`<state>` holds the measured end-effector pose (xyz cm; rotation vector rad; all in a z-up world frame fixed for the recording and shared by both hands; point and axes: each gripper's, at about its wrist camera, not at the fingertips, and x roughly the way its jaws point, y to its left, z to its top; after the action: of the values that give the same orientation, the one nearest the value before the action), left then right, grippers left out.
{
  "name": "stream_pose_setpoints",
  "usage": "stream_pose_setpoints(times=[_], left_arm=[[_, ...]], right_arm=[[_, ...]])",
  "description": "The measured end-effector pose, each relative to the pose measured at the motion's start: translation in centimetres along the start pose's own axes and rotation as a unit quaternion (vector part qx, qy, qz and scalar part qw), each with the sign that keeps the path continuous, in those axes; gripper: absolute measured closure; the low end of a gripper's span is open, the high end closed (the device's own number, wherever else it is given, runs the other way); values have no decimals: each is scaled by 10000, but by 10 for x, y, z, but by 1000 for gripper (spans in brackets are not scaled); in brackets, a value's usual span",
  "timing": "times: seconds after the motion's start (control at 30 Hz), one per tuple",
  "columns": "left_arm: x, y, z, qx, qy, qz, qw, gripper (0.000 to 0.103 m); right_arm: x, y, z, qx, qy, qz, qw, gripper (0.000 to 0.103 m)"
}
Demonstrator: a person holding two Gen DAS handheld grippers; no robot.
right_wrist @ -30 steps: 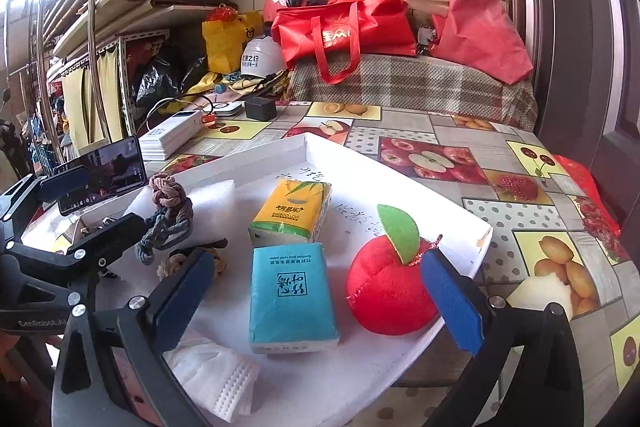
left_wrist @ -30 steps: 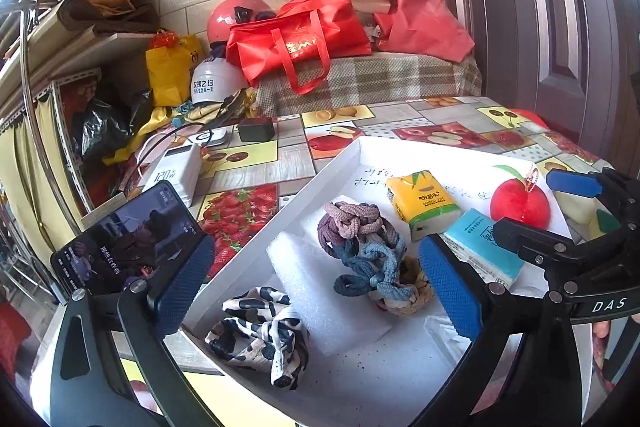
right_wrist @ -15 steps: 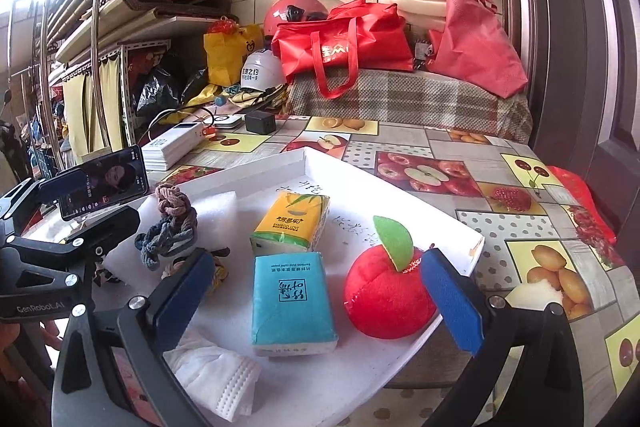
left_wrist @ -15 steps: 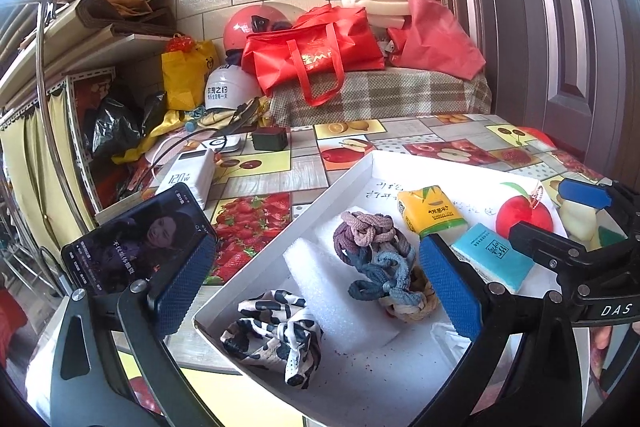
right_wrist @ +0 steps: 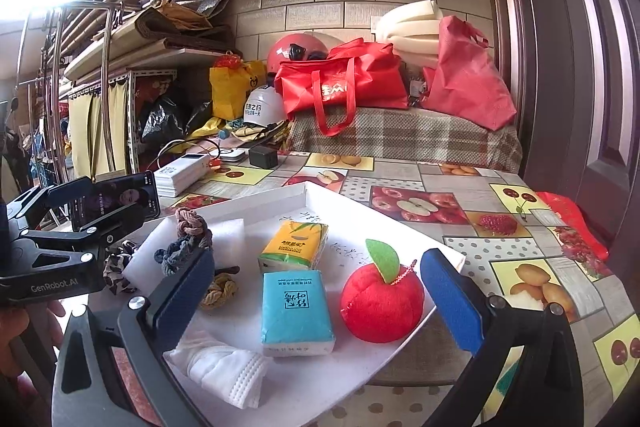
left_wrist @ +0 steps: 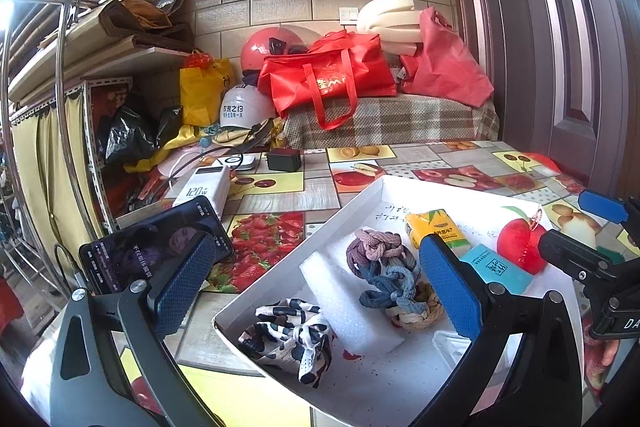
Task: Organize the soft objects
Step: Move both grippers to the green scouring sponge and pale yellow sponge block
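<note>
A white tray [left_wrist: 360, 201] [right_wrist: 400, 223] on the table holds soft things: a cow-print scrunchie [left_wrist: 288, 337], a white foam block [left_wrist: 344, 303], knotted ropes [left_wrist: 380, 263] [right_wrist: 188, 239], a yellow tissue pack [right_wrist: 294, 245], a blue tissue pack [right_wrist: 296, 307], a red plush apple [right_wrist: 382, 301] [left_wrist: 520, 241] and a white mask [right_wrist: 224, 373]. My left gripper [left_wrist: 316, 291] hovers open above the tray's near left corner, holding nothing. Over the blue pack and the apple, my right gripper [right_wrist: 316, 301] is open too, and empty.
A phone [left_wrist: 152, 251] stands left of the tray, with a white power bank [left_wrist: 204, 189] and a black charger [left_wrist: 284, 159] behind it. Red bags [left_wrist: 332, 79], helmets [left_wrist: 272, 47] and shelves line the back wall. A door [left_wrist: 560, 47] is on the right.
Both grippers have pulled back and risen, so the tray and its contents look smaller and lower. Nothing in the tray has moved, and both grippers stay open.
</note>
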<state>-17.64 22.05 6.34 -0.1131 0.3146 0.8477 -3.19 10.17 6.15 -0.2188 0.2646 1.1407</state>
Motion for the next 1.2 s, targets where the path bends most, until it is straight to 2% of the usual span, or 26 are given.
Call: stream_pose_setpoints(times=[0.23,0.4,0.53,0.63,0.7,0.87,0.93,1.03,1.1,1.2], left_arm=[[-21,-12,-7,51,-43,-292,9996,0],[-34,-35,-10,363,-65,-584,9976,0],[-44,-58,-12,732,-123,-799,9940,0],[-50,-73,-14,937,-101,-1014,9904,0],[-53,-83,-15,998,-57,-1202,9877,0],[-62,-111,-18,1105,120,-1759,9781,0],[-63,-126,-18,1182,240,-2011,9721,0],[-61,-152,-18,1352,447,-2268,9635,0],[-59,-168,-18,1451,564,-2299,9607,0],[-55,-187,-19,1536,738,-2348,9570,0]], right_arm=[[-21,-5,-8,-19,-44,90,9999,0],[-41,-18,-15,-95,-39,-96,9999,0],[-57,-53,-22,142,48,-390,9991,0],[-64,-85,-26,252,261,-685,9970,0],[-65,-105,-30,208,479,-738,9959,0],[-50,-131,-42,-42,1405,-495,9888,0],[-36,-135,-48,-12,1820,-244,9830,0],[-14,-123,-57,-330,2395,-226,9701,0],[-7,-111,-61,-686,2551,-271,9641,2],[-11,-102,-61,-915,2439,-212,9652,9]])
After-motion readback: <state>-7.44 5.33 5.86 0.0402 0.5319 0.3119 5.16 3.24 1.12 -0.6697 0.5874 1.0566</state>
